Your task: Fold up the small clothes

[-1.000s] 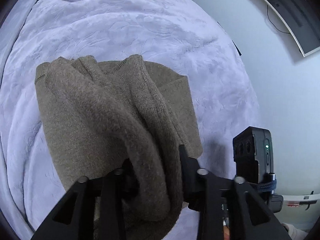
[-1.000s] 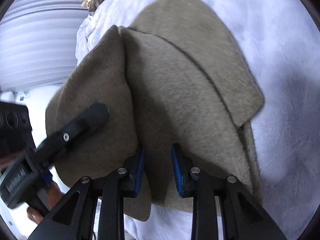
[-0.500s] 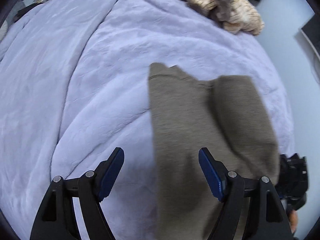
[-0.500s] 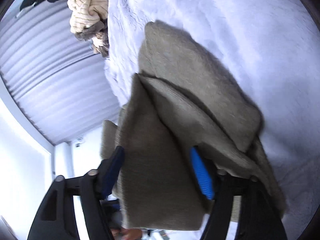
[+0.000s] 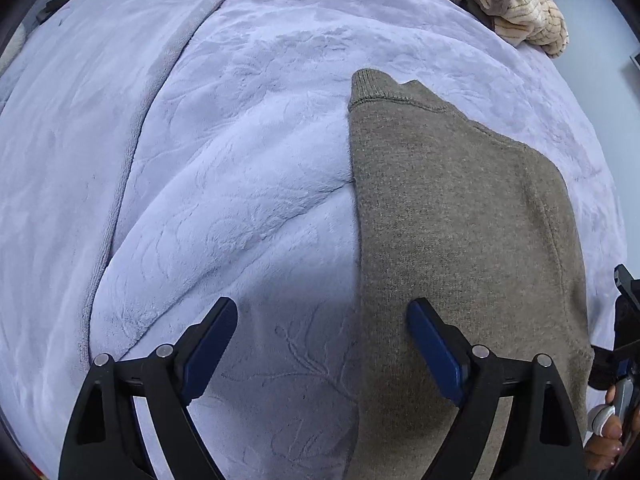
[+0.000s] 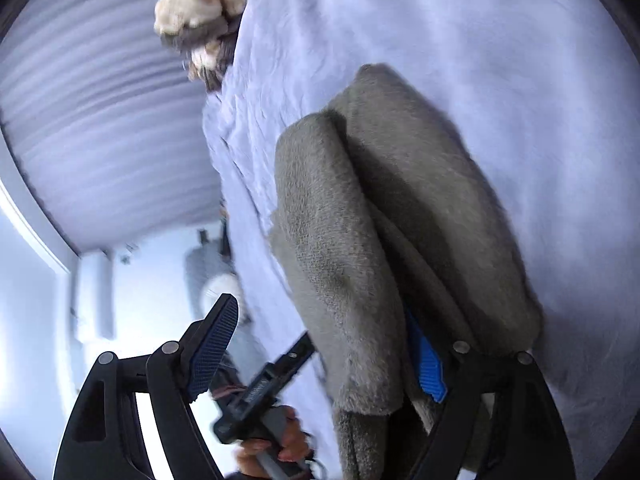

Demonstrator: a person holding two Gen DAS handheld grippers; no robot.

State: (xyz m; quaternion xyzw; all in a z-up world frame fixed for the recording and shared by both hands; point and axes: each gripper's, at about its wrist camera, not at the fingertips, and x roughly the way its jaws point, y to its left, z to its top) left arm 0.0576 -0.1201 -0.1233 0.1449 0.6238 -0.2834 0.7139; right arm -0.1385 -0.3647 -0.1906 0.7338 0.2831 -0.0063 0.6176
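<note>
**Brown knit folded on bed, both tools spread wide**

We find the brown knit garment (image 5: 460,216) lying folded in layers on the lavender bedspread (image 5: 224,152), near the bed's right edge. The left tool (image 5: 320,344) is wide and grips nothing; its right pad sits over the knit's near left edge. The right tool (image 6: 320,352) is likewise wide, with a fold draped across its right finger but not pinched.

We judge the knit soft, light, thick and floppy, not slippery; layers will slump unless supported. Best hold: the ribbed hem corner (image 5: 364,88) or a doubled fold edge.

The right view is motion-blurred. The garment's near end is cut off, and its type is unclear. A striped cream pile (image 5: 520,4) lies beyond.
</note>
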